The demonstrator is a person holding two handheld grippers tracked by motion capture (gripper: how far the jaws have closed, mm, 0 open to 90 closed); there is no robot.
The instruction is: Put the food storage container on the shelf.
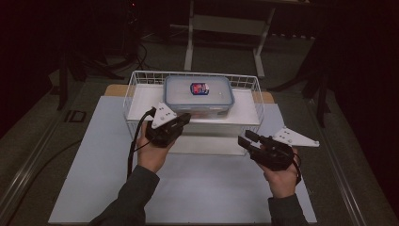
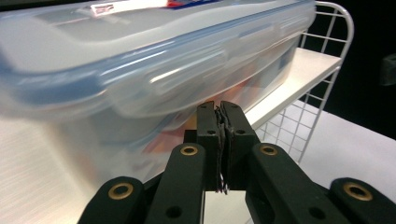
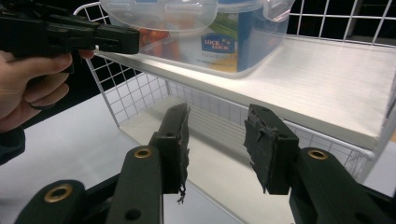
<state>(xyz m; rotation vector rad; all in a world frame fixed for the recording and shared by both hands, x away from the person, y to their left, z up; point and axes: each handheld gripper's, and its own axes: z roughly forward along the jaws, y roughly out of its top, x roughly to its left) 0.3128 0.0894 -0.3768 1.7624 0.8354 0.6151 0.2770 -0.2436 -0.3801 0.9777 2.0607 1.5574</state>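
Note:
A clear plastic lidded container (image 1: 199, 95) with a blue seal and a red-blue label stands on the white top shelf (image 1: 244, 110) of a white wire rack (image 1: 256, 87). My left gripper (image 1: 185, 117) is shut with nothing between its jaws, its tip at the container's near left corner. Seen from the left gripper view, the container (image 2: 140, 70) looms just beyond the shut left gripper (image 2: 219, 109). My right gripper (image 1: 247, 138) is open, empty, in front of the rack's lower right. In the right gripper view the right gripper (image 3: 217, 128) faces the rack's lower level, below the container (image 3: 205, 28).
The rack stands on a white mat (image 1: 188, 188) that covers the table. A lower white shelf (image 3: 205, 154) lies under the top one. A white table frame (image 1: 226, 28) and dark stands are on the floor beyond.

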